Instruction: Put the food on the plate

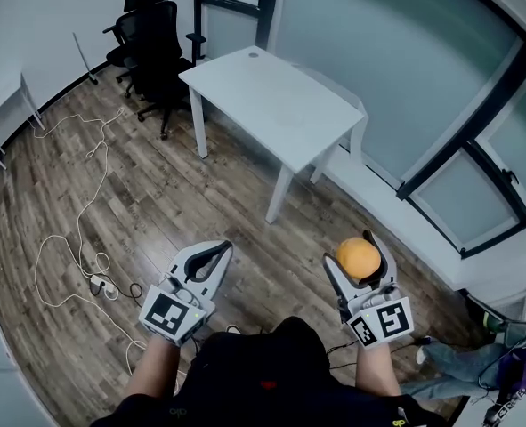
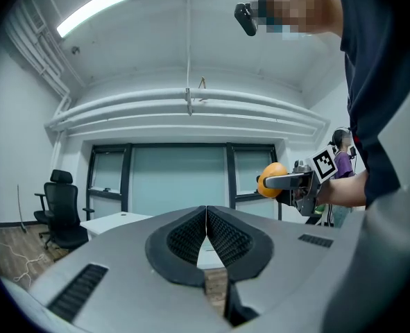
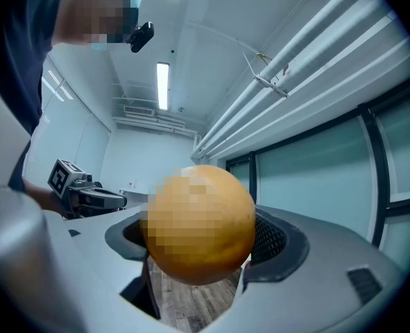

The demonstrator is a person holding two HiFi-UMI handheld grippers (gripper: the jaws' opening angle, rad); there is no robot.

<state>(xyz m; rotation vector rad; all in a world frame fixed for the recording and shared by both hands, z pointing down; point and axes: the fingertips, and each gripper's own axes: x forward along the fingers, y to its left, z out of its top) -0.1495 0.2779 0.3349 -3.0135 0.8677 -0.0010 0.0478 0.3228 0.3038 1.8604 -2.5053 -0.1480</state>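
The fruit [image 1: 360, 261] is orange, the left gripper [image 1: 223, 247] and right gripper [image 1: 358, 249] pale grey with black-and-white square markers, the table [image 1: 271, 105] white, the chairs [image 1: 151, 34] black, the floor [image 1: 156, 194] brown planks.

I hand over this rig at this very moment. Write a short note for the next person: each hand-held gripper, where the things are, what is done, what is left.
Left hand-held gripper: shut, empty, held above the wooden floor.
Right hand-held gripper: shut on a round orange food item, held in the air.
Plate: not visible in any view; a white table stands ahead.
Done: food picked up.
Left: find the plate, place the food on it.
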